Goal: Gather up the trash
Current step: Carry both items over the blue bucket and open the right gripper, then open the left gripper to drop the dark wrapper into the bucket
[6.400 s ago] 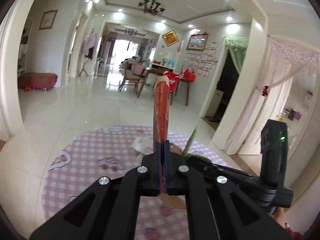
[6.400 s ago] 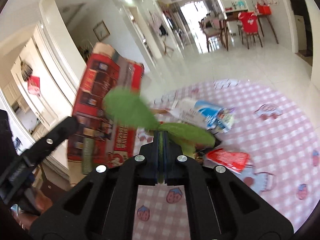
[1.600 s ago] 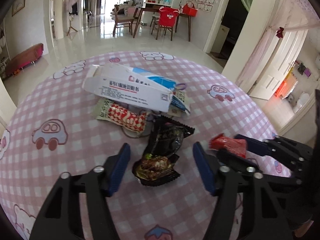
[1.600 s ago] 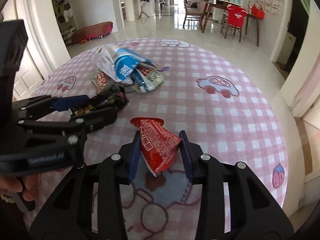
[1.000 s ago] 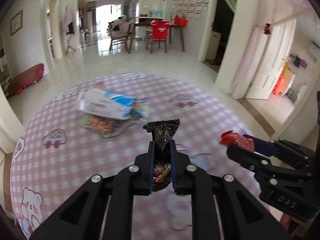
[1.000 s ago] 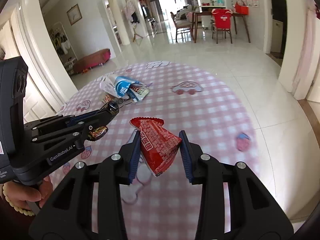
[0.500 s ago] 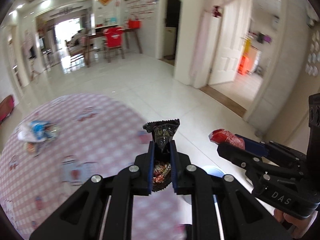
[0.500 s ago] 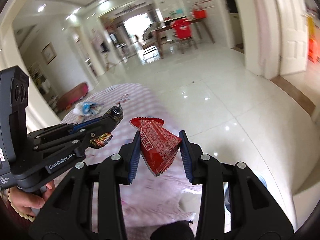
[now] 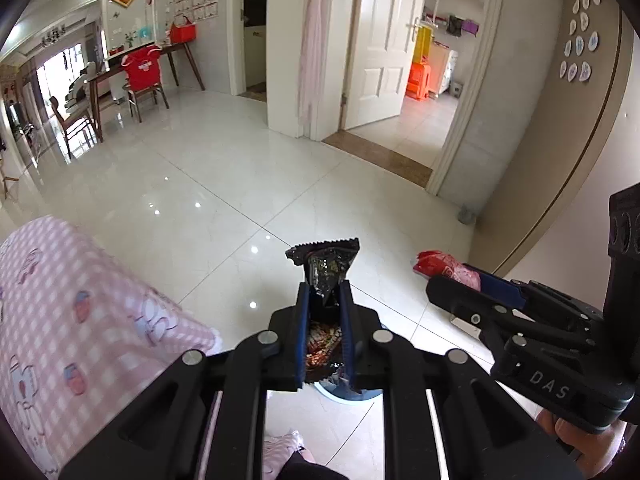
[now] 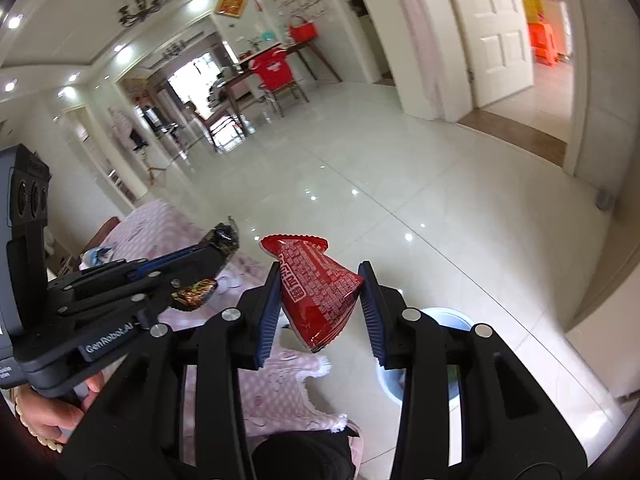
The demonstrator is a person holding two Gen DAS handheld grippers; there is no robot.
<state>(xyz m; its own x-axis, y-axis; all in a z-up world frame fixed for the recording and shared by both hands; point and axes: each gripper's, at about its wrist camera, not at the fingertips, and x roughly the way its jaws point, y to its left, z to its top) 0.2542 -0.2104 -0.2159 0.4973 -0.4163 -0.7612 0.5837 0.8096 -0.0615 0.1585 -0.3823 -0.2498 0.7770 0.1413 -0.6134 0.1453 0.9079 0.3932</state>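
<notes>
The black snack wrapper (image 9: 325, 268) is pinched between the blue pads of the left hand-held gripper (image 9: 324, 300), whose jaws stand narrow around it. Its long axis runs forward along the fingers, with the crimped, serrated end pointing away over the floor and the crumpled printed end tucked back between the jaws. Directly below it, mostly hidden by the gripper body, shows the rim of a pale blue trash bin (image 9: 344, 398).

The red snack packet (image 10: 318, 290) is held in the right hand-held gripper (image 10: 320, 300), jaws set fairly wide with the packet bridging them. It is cone-shaped (its crimped edge tilts up and to the left, the folded end hangs downward). The trash bin (image 10: 452, 320) stands on the floor just right of and below this packet, partly covered by the right finger.

Left of the bin is the table with its pink checked tablecloth (image 9: 80, 312), whose frilled edge (image 10: 320, 416) hangs close beside the bin. Glossy white floor tiles (image 9: 224, 184) spread beyond the bin toward an open white door (image 9: 380, 40) and a dining set with a red-covered chair (image 10: 274, 68).
</notes>
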